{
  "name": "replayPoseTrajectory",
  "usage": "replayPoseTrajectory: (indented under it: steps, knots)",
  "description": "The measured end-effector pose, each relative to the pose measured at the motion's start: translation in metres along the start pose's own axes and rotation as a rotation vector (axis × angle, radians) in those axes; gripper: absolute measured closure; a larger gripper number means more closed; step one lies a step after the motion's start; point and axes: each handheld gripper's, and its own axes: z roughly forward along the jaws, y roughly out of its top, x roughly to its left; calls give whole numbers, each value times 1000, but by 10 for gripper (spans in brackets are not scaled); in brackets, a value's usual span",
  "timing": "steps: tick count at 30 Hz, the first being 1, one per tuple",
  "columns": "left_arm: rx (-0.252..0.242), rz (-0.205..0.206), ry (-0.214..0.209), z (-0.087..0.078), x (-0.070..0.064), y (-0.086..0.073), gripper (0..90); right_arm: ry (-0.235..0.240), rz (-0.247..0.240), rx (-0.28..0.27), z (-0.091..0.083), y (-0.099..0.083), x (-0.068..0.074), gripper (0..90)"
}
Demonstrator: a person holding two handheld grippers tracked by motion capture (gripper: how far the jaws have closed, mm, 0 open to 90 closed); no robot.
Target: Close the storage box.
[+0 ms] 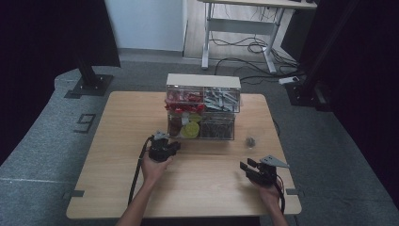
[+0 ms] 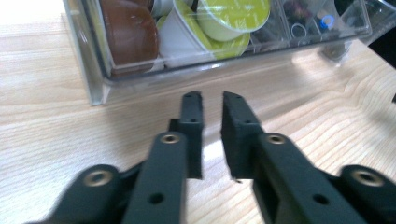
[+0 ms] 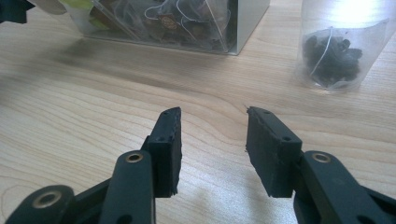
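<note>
Black jaws on the left gripper point(image 1: 175, 147) stand close together with a narrow gap between them, holding nothing; in the left gripper view point(image 2: 211, 112) their tips hover over bare wood just short of the clear organizer's point(image 2: 95, 70) bottom front edge. Behind that clear wall sit a brown pod point(image 2: 130, 32) at the left and green-lidded pods point(image 2: 233, 16) beside it. From the high view, the person's left hand point(image 1: 153, 168) grips this tool near the lower left drawer of the organizer point(image 1: 203, 107), which stands at the back middle of the wooden table point(image 1: 117, 141).

Further right, a clear cup point(image 1: 251, 140) rests on the table, apart from the organizer's right end. In the right gripper view the cup point(image 3: 343, 46) contains a mesh tea bag point(image 3: 332, 58) of dark leaves with a white string, and similar tea bags point(image 3: 173, 18) fill the organizer compartment at the top.

At the right, the right gripper point(image 1: 245, 165) is held in the person's right hand point(image 1: 270, 193) near the table's front right corner. Its jaws point(image 3: 212, 114) are moderately spread, empty, and touch nothing; the cup stands well beyond them, up and to the right.
</note>
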Motion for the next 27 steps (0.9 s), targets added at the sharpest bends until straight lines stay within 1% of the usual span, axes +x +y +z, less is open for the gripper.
replayPoseTrajectory:
  steps: [3,5,7,8,9,10,13,14,16,18,20,22,24,26,27]
  knots:
    - [12,29,14,-4,-1,-6,694,-5,-2,11,1,-1,0,533]
    - [19,32,16,-6,-1,-10,640,-10,-6,24,2,-1,-1,519]
    - [26,31,8,-10,-1,-16,581,-13,-12,40,3,-2,-1,502]
    - [26,36,8,-11,-2,-18,571,-15,-16,46,4,-3,-1,494]
    - [37,49,12,-13,-3,-21,560,-18,-19,53,4,-3,-1,488]
    - [35,51,15,-14,-3,-22,540,-20,-20,63,5,-3,-1,477]
    - [31,57,17,-19,-4,-30,517,-21,-22,75,4,-4,-2,465]
    - [37,62,19,-21,-4,-32,505,-19,-17,79,3,-5,-2,460]
    - [36,73,30,-24,-4,-37,494,-18,-11,86,1,-6,-4,449]
    - [38,82,36,-28,-4,-42,487,-24,-11,93,-1,-7,-5,440]
    - [44,94,51,-32,-3,-49,480,-32,-9,99,-4,-8,-7,432]
    - [44,93,50,-34,-2,-54,478,-40,-7,106,-6,-9,-9,426]
    - [53,98,56,-37,0,-58,472,-51,-8,114,-8,-10,-11,421]
    - [81,116,77,-40,4,-61,461,-59,-7,120,-10,-11,-13,418]
    - [83,115,79,-42,6,-62,455,-61,-5,124,-11,-11,-14,417]
